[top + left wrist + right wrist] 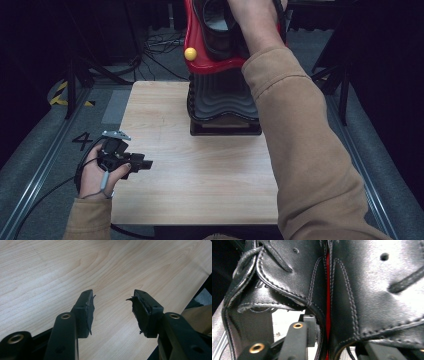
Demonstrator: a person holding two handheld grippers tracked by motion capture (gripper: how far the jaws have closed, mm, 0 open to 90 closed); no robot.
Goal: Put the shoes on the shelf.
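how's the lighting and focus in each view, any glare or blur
High view: dark surroundings, light wooden table evenly lit. Left gripper view: sharp wood grain, bright, no glare. Right gripper view: very close, soft focus, strong sheen on the black leather shoe.

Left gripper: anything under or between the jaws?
Nothing held: the left gripper hangs open over bare wooden table. The tabletop directly beneath the jaw bodies is hidden.

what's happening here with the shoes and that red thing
A person holds a gripper in each hand at a wooden table. The right arm reaches up to a pair of black leather shoes on a red holder at the table's far end; the right gripper is pressed in among the shoes, its grip unclear. The left gripper hovers open over bare table.
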